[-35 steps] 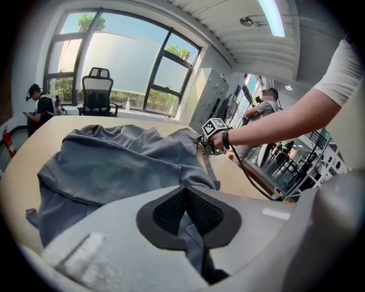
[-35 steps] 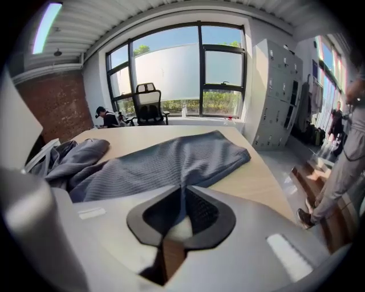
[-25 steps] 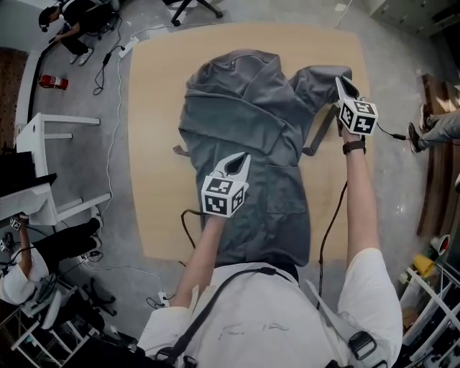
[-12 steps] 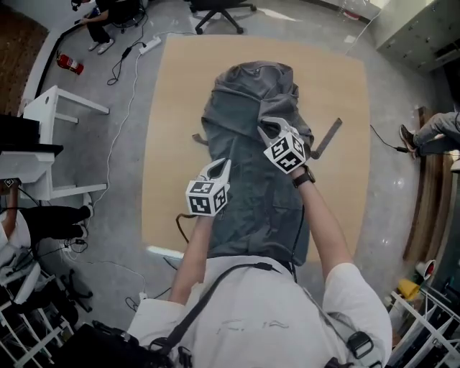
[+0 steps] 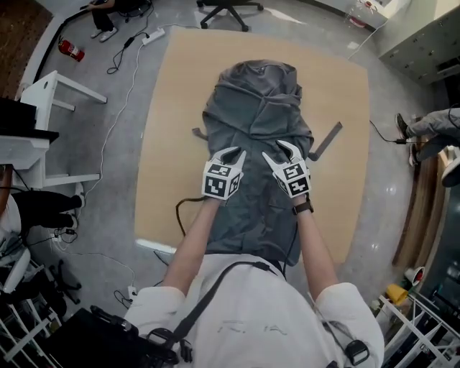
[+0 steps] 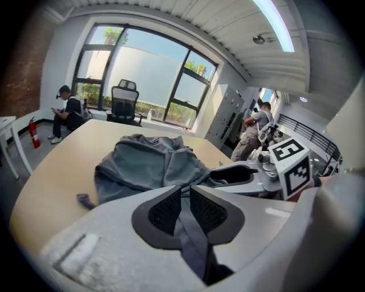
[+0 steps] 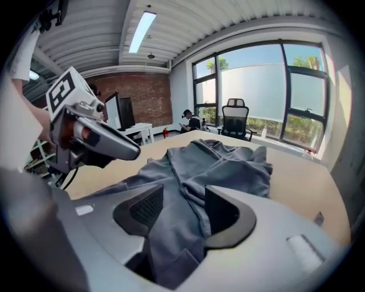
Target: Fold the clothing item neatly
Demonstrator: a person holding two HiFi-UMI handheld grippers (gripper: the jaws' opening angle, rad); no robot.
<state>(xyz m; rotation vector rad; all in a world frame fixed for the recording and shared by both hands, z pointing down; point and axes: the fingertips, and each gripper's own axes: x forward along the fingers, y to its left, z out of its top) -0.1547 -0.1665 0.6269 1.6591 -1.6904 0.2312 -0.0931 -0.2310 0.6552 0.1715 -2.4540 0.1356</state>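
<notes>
On table (image 5: 169,108): grey jacket (image 5: 255,115) (far end bunched)
L gripper (image 5: 230,152): jaws just cracked open, fabric between
R gripper (image 5: 277,151): jaws just opened wide

At 6 o'clock the grey garment's (image 5: 255,129) near hem vanishes under the person's torso (image 5: 251,316). The office chair (image 5: 223,11) at 12 o'clock and a bystander's legs (image 5: 431,126) at 3 o'clock are edge-cropped.

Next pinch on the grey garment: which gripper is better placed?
Left, likely: the left gripper has jaws just opening, narrow around a ridge of the garment. The right gripper has jaws just opened wide, cloth loose between them.
</notes>
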